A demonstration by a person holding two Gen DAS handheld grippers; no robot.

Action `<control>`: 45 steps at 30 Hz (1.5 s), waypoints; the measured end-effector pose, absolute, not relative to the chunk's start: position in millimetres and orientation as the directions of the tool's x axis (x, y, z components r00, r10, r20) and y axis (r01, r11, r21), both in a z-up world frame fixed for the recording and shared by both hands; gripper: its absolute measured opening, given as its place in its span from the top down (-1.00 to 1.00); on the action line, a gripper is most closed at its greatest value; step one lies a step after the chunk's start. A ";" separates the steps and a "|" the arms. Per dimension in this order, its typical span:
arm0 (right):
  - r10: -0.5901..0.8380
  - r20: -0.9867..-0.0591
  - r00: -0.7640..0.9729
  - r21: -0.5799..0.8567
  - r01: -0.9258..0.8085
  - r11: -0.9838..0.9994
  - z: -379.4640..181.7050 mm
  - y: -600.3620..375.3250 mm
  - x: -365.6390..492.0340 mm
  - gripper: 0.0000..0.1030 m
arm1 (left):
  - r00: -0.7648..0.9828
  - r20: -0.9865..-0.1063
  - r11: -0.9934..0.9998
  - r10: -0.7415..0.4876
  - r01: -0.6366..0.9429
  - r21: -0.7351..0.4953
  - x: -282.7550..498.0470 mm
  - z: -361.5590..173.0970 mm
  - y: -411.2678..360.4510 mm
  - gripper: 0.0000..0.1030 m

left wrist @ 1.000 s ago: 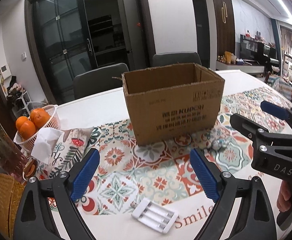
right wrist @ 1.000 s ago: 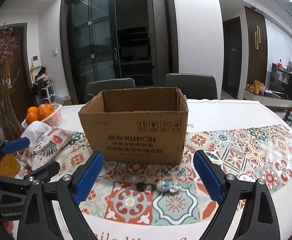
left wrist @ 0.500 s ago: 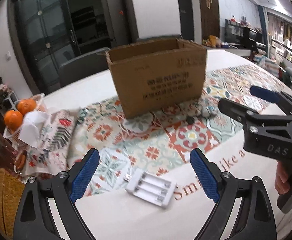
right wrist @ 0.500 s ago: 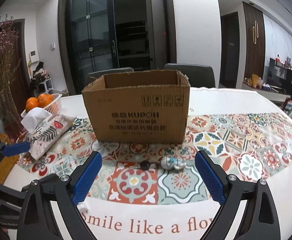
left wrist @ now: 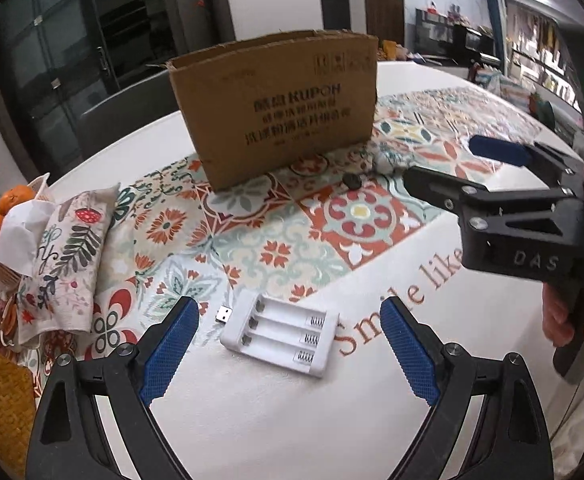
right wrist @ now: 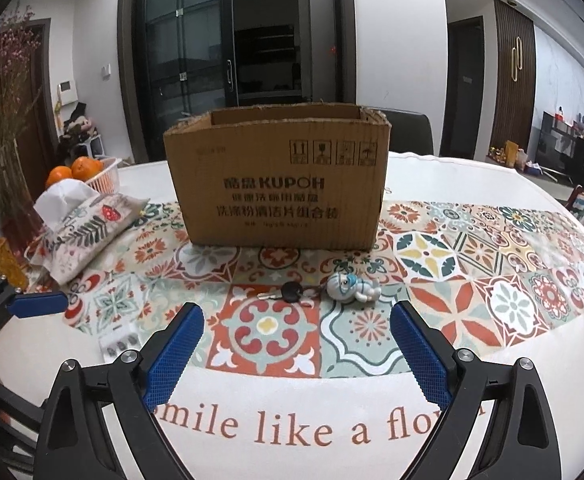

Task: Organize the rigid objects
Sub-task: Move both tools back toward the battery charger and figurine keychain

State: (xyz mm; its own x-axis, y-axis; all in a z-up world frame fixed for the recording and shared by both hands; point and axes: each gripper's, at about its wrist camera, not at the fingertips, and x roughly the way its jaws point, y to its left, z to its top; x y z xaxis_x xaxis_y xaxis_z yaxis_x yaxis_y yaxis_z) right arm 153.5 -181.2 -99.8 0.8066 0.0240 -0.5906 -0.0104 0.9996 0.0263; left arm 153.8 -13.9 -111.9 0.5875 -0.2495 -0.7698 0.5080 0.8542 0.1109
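A white battery charger (left wrist: pixel 279 332) with empty slots and a small USB plug lies on the tablecloth between the blue pads of my left gripper (left wrist: pixel 288 316), which is open and hovers just above it. A key with a black head (right wrist: pixel 290 292) joined to a small white figurine (right wrist: pixel 350 289) lies ahead of my right gripper (right wrist: pixel 295 316), also open and empty. Behind both stands an open cardboard box (right wrist: pixel 278 180), also seen in the left wrist view (left wrist: pixel 276 104). My right gripper (left wrist: pixel 444 168) shows at the right of the left wrist view.
A patterned tissue pouch (left wrist: pixel 66 256) and a white basket of oranges (right wrist: pixel 92 176) sit at the left. A woven item (left wrist: pixel 0 400) lies at the near-left table edge. A vase of dried flowers (right wrist: pixel 0 128) stands far left. Chairs stand behind the table.
Both grippers have come down toward the table. The charger now lies between the left pads, and the key and figurine sit closer to the right gripper. Both stayed open.
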 end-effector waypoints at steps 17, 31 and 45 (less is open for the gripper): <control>-0.017 -0.614 0.789 -0.098 -0.054 0.994 -120.5 -162.2 171.1 -0.85 | 0.541 -0.801 0.826 -0.256 0.553 0.110 166.8 -147.9 -2.5 -0.80; -0.006 -0.645 0.764 -0.075 -0.056 0.996 -132.8 -176.2 198.1 -0.85 | 0.507 -0.827 0.860 -0.244 0.507 0.057 183.7 -160.6 -10.5 -0.77; 0.019 -0.678 0.735 -0.007 -0.032 0.999 -139.8 -206.0 229.6 -0.85 | 0.524 -0.835 0.950 -0.170 0.312 0.002 188.4 -162.2 -26.1 -0.77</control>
